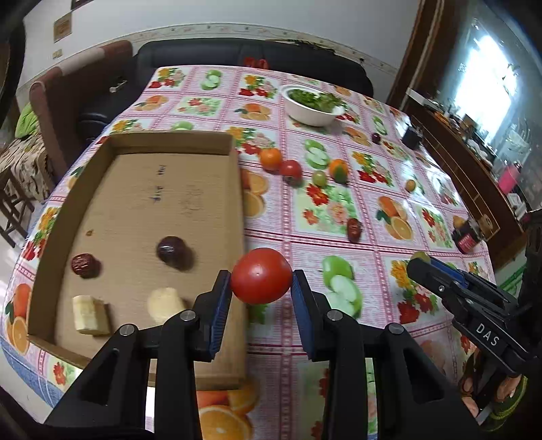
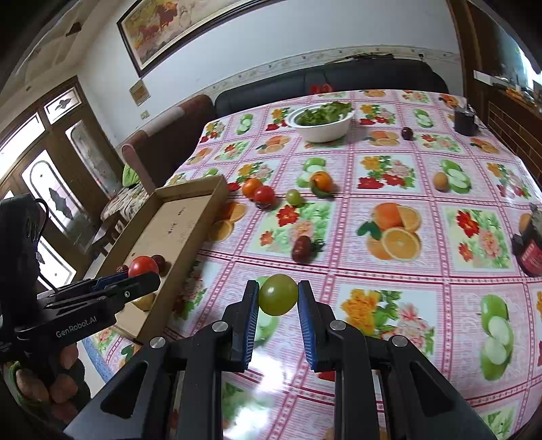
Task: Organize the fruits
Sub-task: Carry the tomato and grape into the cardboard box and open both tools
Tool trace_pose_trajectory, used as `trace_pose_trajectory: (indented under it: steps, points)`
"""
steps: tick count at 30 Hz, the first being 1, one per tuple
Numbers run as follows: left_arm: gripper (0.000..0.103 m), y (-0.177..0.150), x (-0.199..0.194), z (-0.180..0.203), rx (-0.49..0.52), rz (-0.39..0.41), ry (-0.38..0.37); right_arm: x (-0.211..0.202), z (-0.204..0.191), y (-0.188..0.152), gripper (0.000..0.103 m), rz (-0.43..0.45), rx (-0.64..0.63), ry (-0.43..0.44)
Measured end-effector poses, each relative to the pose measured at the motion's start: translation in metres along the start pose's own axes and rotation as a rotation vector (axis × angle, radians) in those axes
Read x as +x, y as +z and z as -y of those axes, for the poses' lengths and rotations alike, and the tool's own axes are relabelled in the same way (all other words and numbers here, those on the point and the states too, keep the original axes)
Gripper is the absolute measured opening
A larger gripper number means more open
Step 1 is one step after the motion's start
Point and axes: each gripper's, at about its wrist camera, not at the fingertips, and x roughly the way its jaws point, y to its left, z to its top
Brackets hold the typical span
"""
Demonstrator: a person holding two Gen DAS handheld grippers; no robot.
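L gripper (image 1: 261, 282) pinched a red tomato (image 1: 261, 275) at lower center of the left view, just above the cardboard tray's (image 1: 169, 142) right wall. R gripper (image 2: 277, 298) pinched a green tomato (image 2: 278, 294) at lower center of its view, over the tablecloth (image 2: 440, 270). Only the left view showed tray contents: dark plum (image 1: 171, 249), red date (image 1: 82, 264), two banana pcs (image 1: 86, 313). Right view alone showed the wall painting (image 2: 162, 23), upper left.

Both wrist views low over tablecloth (image 1: 338, 210), facing sofa (image 2: 338, 81)
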Motion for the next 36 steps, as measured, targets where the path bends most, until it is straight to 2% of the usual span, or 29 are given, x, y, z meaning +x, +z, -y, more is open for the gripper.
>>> trace_pose_trajectory:
  steps: [10,21,36]
  points:
    - [0.033,0.002,-0.003,-0.040,-0.068,0.012,0.063,0.021,-0.036,0.007,0.023,-0.037,-0.057,0.033]
    - [0.033,0.005,-0.001,-0.080,-0.131,0.007,0.091,0.044,-0.070,0.014,0.023,-0.071,-0.106,0.070]
    - [0.033,0.016,-0.001,-0.119,-0.196,0.016,0.137,0.072,-0.090,0.023,0.023,-0.103,-0.129,0.099]
